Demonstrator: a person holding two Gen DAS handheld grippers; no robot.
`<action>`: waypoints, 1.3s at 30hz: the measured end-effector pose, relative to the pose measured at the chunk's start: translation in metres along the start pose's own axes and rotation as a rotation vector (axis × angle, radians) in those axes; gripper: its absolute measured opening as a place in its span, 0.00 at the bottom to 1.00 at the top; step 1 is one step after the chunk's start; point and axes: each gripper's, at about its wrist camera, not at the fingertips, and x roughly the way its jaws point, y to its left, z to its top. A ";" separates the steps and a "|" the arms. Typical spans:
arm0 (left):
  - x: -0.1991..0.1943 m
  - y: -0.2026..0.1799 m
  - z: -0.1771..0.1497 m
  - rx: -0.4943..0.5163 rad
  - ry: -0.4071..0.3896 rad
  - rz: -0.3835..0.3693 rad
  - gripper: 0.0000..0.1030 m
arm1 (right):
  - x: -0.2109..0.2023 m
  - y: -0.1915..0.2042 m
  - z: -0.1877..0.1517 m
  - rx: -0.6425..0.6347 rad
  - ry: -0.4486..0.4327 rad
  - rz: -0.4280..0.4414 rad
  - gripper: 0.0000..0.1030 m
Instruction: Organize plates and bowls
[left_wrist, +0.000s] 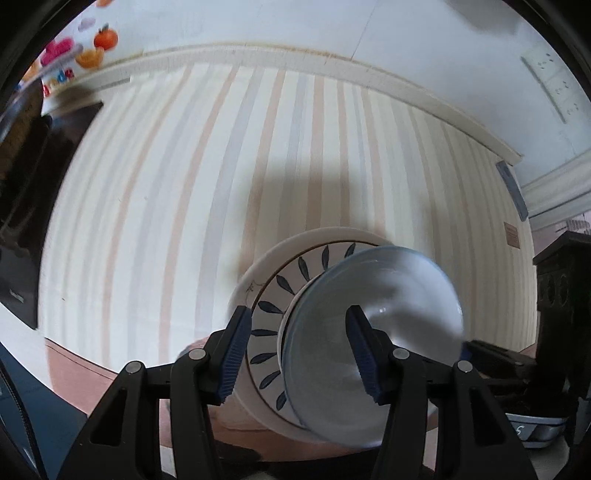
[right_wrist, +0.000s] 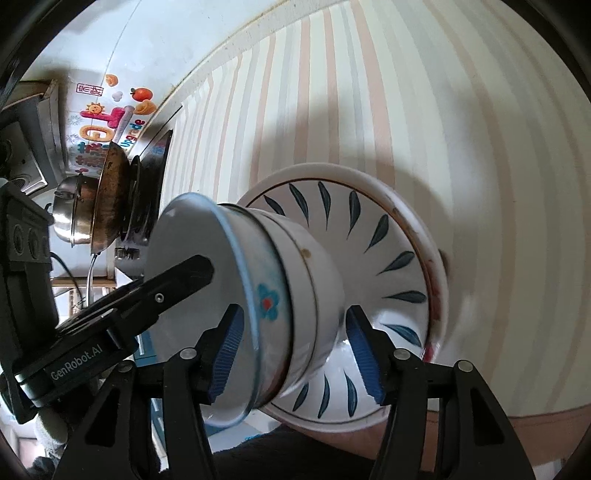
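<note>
Stack on striped tablecloth (left_wrist: 184, 184), glass bowl (right_wrist: 184, 229) nested topmost over leaf-patterned bowl (right_wrist: 369, 236) for compactness; left gripper (left_wrist: 295, 317) and right gripper (right_wrist: 291, 317) straddle it, jaws apart, gripping nothing.

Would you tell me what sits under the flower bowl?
Under the flower bowl sits a white bowl, on a leaf-patterned plate atop a plain white plate. The bowls hide the plates' centres.
</note>
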 end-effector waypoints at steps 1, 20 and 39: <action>-0.004 -0.001 -0.001 0.005 -0.003 0.005 0.49 | -0.004 0.002 -0.002 -0.004 -0.011 -0.014 0.72; -0.099 0.004 -0.040 0.109 -0.265 0.064 0.98 | -0.125 0.077 -0.073 -0.059 -0.353 -0.261 0.97; -0.215 0.013 -0.140 0.095 -0.494 0.083 0.98 | -0.214 0.152 -0.207 -0.151 -0.618 -0.328 0.98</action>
